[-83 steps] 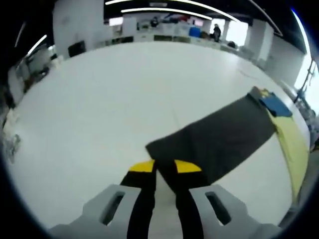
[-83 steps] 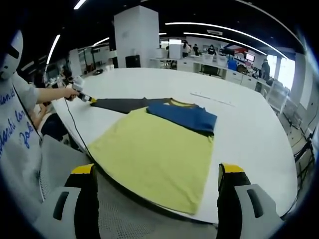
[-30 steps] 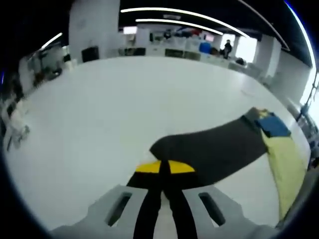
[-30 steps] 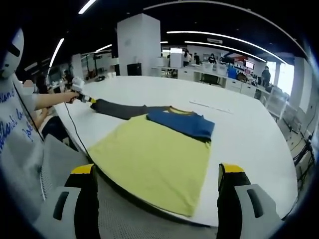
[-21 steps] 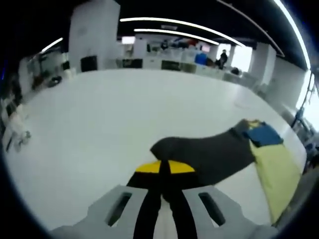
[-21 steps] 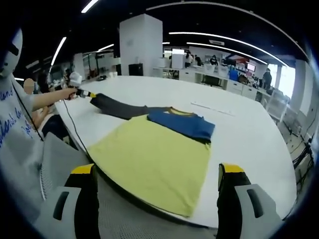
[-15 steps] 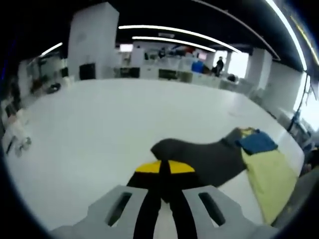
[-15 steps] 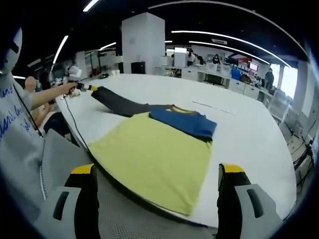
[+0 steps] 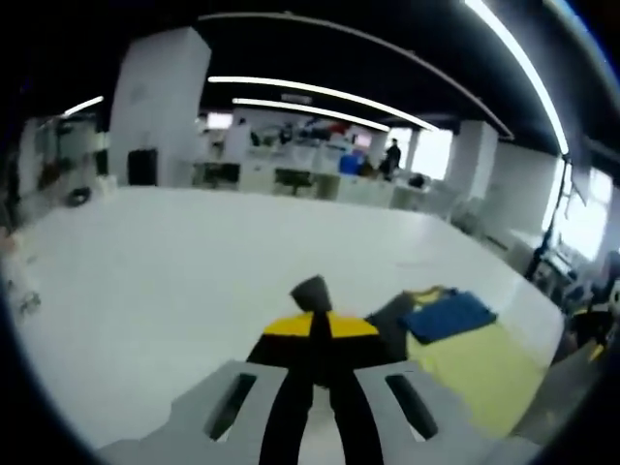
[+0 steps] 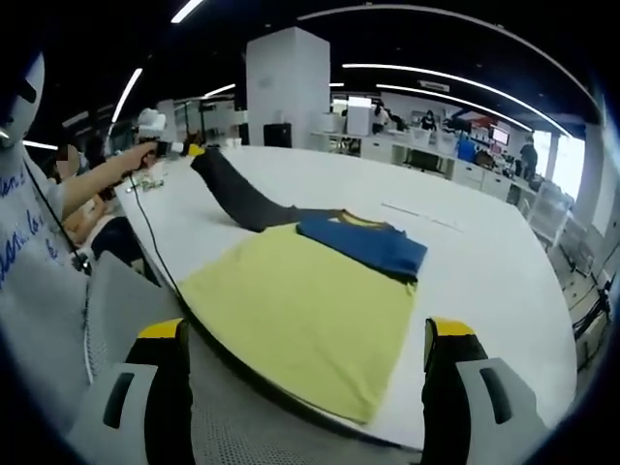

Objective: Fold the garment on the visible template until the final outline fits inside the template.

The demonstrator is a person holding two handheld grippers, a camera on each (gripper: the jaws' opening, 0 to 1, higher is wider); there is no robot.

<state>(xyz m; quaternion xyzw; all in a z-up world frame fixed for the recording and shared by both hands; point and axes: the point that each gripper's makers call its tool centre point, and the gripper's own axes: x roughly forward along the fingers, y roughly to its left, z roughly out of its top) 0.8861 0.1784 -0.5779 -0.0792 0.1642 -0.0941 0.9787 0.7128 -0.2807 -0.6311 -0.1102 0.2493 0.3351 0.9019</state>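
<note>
Raised since a moment ago, the dark grey sleeve (image 10: 237, 197) now climbs off the white worktop (image 10: 484, 262) in a taut slope instead of lying flat along it, its free end carried high by the left claw (image 10: 184, 148). Largest on the worktop is the yellow template (image 10: 305, 310), spread near the front edge; the garment lies folded at its far end, where a blue panel (image 10: 363, 244) sits on the yellow with the grey sleeve running out from under it toward the person's outstretched hand (image 10: 143, 157). In the left gripper view the left claw's yellow-tipped jaws are pressed together on the sleeve tip (image 9: 312, 291), and the blue panel and template lie ahead and to the right of that pinch. So the sleeve's long axis points from the claw straight back to the folded stack, and the likely next move is to swing the held end along that line onto the blue panel. The right claw (image 10: 305, 354) hangs spread wide and empty, just off the template's near edge, close enough to steady the cloth.
</note>
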